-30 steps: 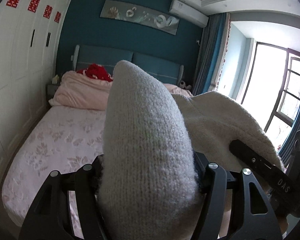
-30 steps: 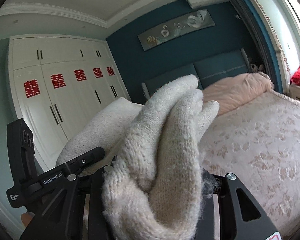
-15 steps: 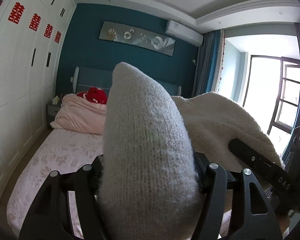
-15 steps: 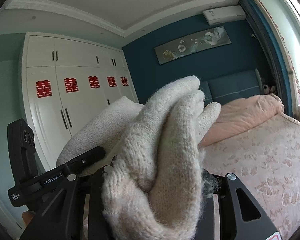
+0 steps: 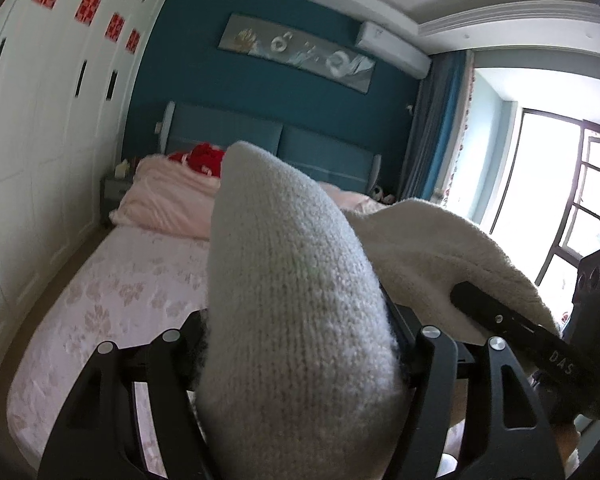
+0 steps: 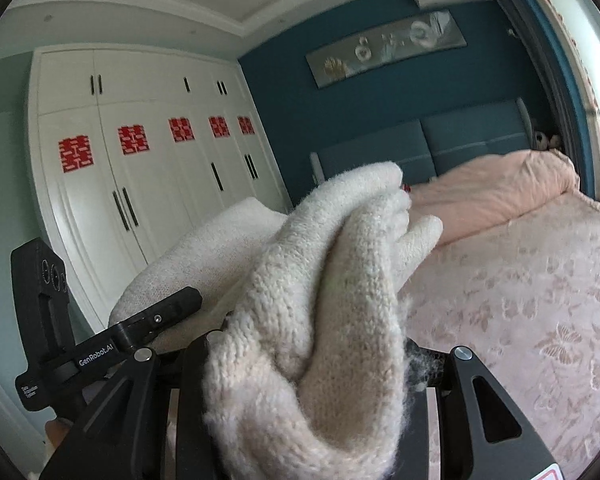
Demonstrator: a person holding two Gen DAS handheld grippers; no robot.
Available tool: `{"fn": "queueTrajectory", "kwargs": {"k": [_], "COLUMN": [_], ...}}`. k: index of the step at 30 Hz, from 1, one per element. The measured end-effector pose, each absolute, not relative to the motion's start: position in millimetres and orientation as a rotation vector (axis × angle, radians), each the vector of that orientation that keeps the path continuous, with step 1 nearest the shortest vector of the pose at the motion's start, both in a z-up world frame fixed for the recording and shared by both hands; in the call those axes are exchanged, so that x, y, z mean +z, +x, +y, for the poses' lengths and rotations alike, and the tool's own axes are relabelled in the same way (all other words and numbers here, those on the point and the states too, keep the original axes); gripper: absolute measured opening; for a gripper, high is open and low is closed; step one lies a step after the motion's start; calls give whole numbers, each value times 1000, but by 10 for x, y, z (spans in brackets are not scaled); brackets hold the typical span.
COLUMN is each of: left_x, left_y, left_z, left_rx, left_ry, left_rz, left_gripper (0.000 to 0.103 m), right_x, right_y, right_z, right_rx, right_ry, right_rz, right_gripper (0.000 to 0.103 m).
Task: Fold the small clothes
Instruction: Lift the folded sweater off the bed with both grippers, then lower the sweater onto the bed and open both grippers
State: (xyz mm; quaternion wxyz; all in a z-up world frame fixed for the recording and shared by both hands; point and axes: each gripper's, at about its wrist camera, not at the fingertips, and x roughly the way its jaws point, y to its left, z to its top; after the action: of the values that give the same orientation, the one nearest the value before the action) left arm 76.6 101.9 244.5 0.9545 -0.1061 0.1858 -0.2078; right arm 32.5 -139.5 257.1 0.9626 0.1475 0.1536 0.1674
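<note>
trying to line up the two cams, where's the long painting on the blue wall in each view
Left wrist: painting at upper centre, above the headboard.
Right wrist: painting at upper right, tilted, near the air conditioner.
Shared landmark: the red stickers on the white wardrobe.

A cream knitted garment [image 5: 300,320] is held up above the bed, stretched between two grips. One bunched end is seen as a smooth rounded hump of fine grey-white knit; the other end [image 6: 332,304] is gathered into thick, fuzzy folds. Between them, the fabric is draped in a broad sagging span [image 5: 440,256].
</note>
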Motion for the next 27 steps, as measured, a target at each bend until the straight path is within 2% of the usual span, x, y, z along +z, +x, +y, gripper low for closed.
{"fn": "queueTrajectory", "kwargs": {"k": [8,16,24,27], "left_x": [2000,1161,833,441], "left_y": [1171,1723,1960,2056], "left_z": [1122,1181,1201,1187], "left_rx": [-394,-352,-351,-324], "left_ry": [-219,-251,-241,-234], "left_rz": [454,630,639,691], "left_gripper": [65,65,65,70], "right_x": [2168,1272,898,506], "right_y": [778,1376,1663,1731], "right_z": [-1268,-1217,-1194,-1242], "right_rx": [318,279,260,240], "right_ry": [285,320,314,323], "right_rz": [398,564,609,654], "right_gripper": [36,36,36,43]}}
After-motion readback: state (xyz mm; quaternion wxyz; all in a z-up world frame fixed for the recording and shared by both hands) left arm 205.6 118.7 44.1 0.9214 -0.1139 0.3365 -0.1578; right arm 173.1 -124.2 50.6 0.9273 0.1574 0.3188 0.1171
